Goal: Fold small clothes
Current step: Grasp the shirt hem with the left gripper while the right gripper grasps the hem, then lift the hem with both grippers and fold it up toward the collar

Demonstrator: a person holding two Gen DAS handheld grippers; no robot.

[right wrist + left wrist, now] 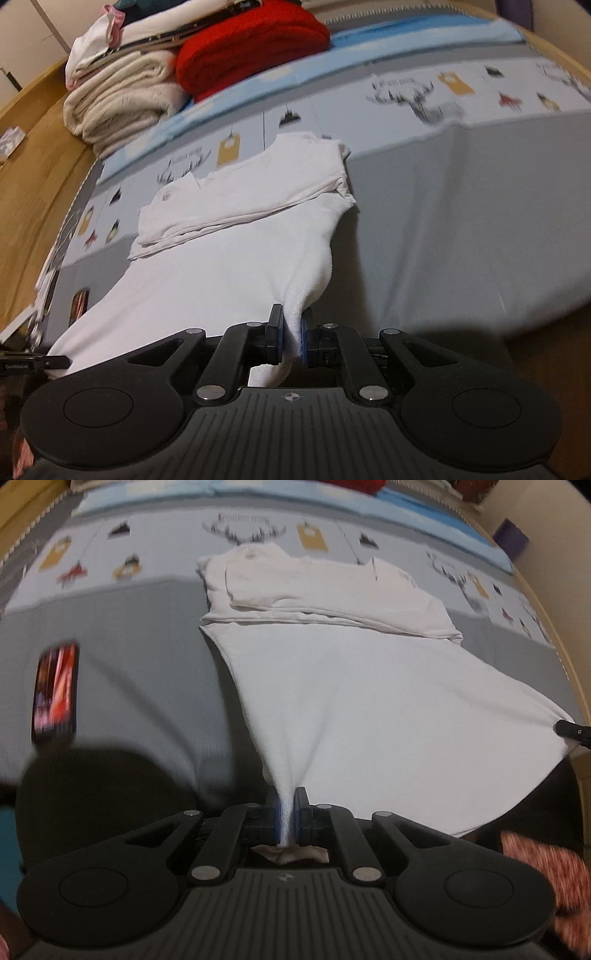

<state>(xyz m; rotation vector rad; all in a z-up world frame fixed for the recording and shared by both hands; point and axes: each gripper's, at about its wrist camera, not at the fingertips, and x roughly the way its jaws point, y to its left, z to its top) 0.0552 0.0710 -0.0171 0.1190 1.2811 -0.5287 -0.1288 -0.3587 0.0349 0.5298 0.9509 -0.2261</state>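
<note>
White garment pinched in both jaws; phone left; folded pile beyond.

Bare bedspread beside phone; stacked laundry beyond.

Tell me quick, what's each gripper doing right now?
Left gripper: closed, pinching a corner of the white garment.
Right gripper: closed, pinching another corner of it.
</note>
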